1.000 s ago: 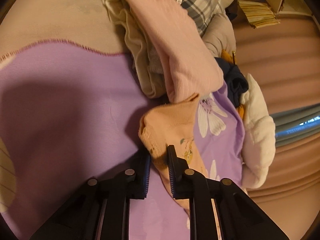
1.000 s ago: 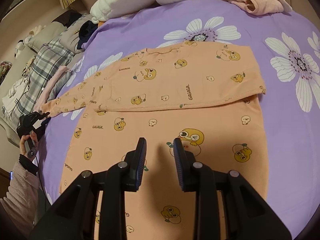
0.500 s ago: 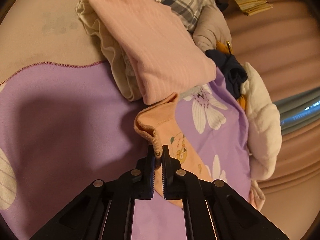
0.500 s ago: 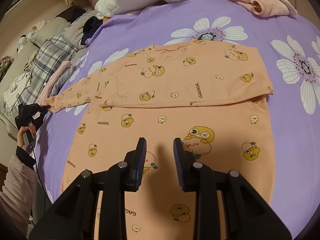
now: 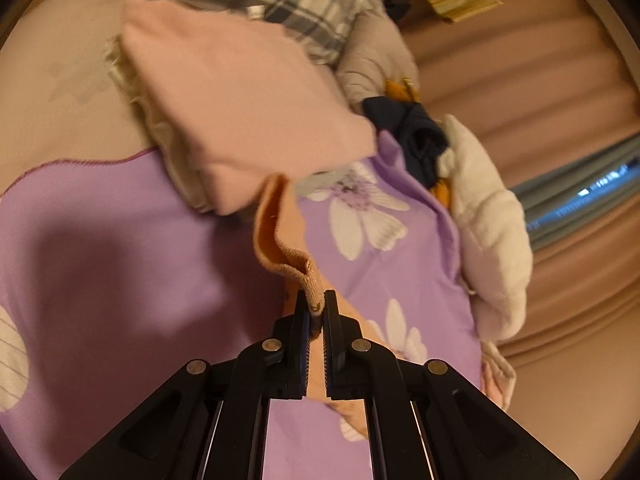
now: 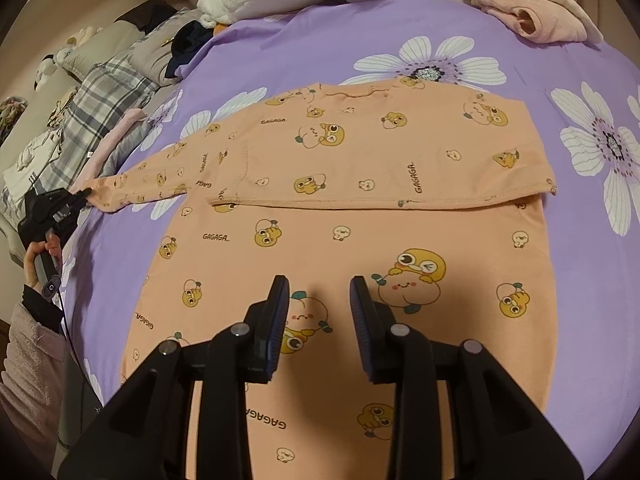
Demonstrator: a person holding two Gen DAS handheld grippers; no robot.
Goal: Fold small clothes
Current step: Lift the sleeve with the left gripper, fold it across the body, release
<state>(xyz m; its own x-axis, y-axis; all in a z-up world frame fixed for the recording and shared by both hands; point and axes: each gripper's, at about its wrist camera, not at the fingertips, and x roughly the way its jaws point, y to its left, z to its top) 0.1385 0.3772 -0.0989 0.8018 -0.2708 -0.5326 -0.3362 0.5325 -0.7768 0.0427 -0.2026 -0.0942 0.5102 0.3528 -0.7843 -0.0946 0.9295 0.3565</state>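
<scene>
On the purple flowered bedspread [image 6: 320, 40], your left tool [image 5: 316, 304] pinches the orange shirt's [image 6: 360, 240] sleeve cuff [image 5: 310, 276]; your right tool [image 6: 319, 292] hovers released above the shirt.

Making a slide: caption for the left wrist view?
Left gripper pinches the orange sleeve cuff above the purple blanket.

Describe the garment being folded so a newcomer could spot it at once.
On the purple flower-print bedspread, the orange shirt lies flat in the middle, one side already folded across. The left gripper pinches its outstretched sleeve cuff. Unlike the plain pink clothes nearby, it carries cartoon ducks and "GAGAGA" lettering.
</scene>
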